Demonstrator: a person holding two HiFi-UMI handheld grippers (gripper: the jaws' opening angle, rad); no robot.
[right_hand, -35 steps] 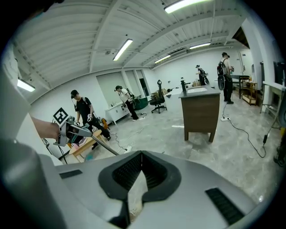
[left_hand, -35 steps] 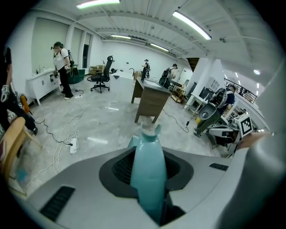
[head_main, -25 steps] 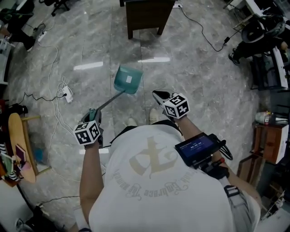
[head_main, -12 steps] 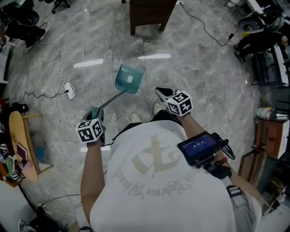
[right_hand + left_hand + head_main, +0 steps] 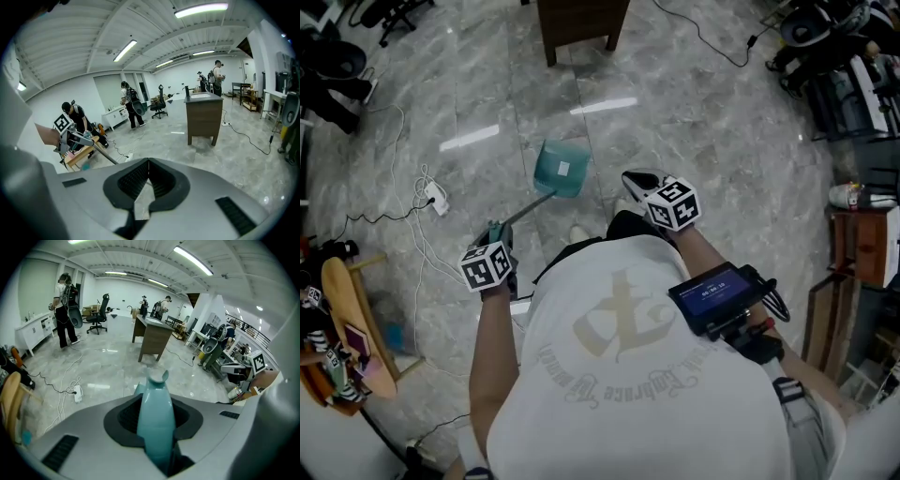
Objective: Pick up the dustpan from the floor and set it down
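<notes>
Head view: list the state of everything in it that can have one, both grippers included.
dustpan: held by its handle, pan end pointing away from the person.
left gripper: shut on the dustpan's handle.
right gripper: jaws together, nothing between them.
screen on the right forearm: lit.
power strip: lying flat, cables trailing from it.
</notes>
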